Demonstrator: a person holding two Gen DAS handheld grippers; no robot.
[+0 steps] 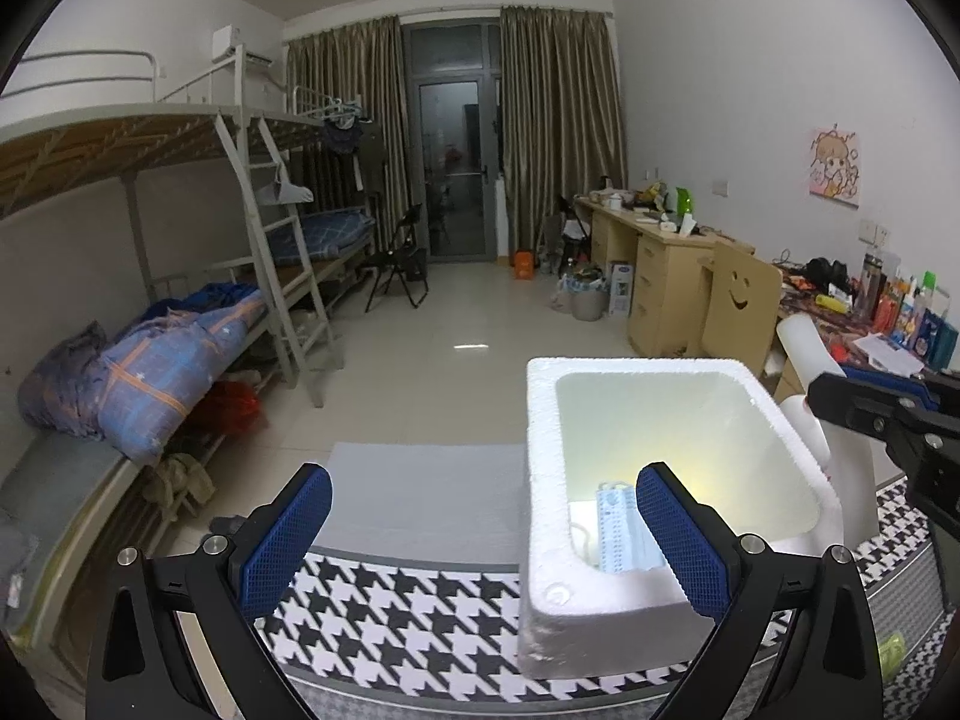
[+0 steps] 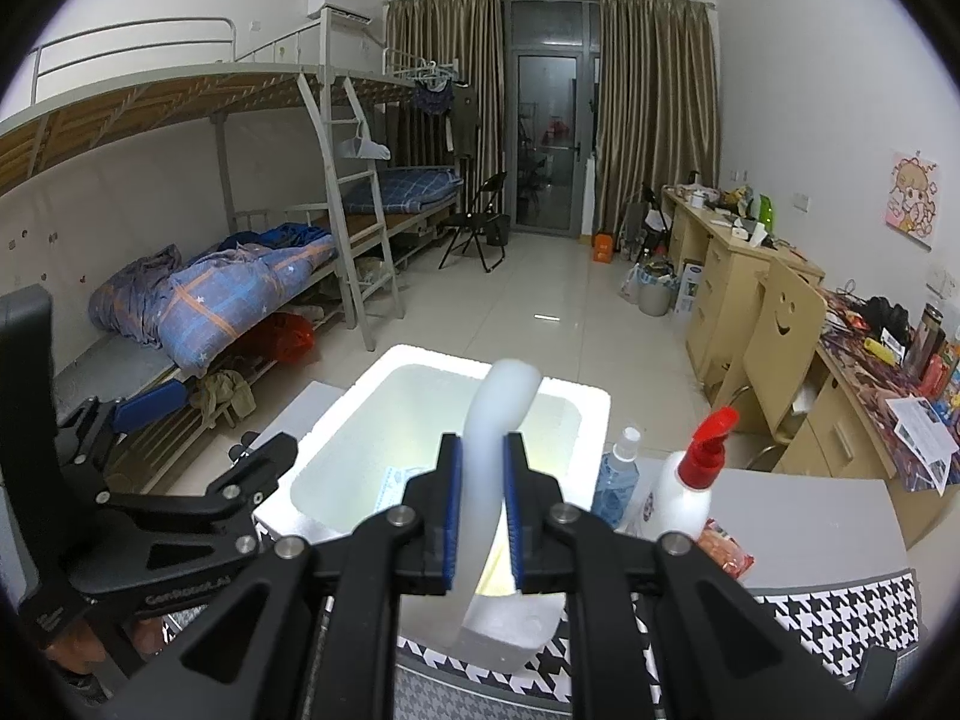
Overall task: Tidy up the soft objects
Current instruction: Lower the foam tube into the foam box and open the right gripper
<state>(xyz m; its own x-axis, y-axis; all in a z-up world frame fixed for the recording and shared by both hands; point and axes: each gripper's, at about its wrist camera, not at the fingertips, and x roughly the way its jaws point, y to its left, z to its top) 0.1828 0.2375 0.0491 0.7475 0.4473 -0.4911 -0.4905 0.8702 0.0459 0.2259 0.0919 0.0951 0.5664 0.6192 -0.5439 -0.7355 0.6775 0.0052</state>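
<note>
**Right tool grips foam piece over box; left tool wide apart**

The right tool (image 2: pixel 482 462) points forward and downward over the white foam box (image 2: pixel 336 420), its blue pads clamped on a pale, soft foam piece (image 2: pixel 492 420) that rises and curls above the jaws. The lower end of the piece is hidden behind the tool body. The left tool (image 1: pixel 483 516) also tilts downward at the box's near-left corner, jaws spread wide with nothing between the pads. A pack of blue masks (image 1: pixel 618 534) lies inside the box, partly covered by the left tool's right finger. The box stands on a houndstooth-covered table (image 1: pixel 390 612). Beside it stand two spray bottles (image 2: pixel 684 492); their bases are hidden.
</note>
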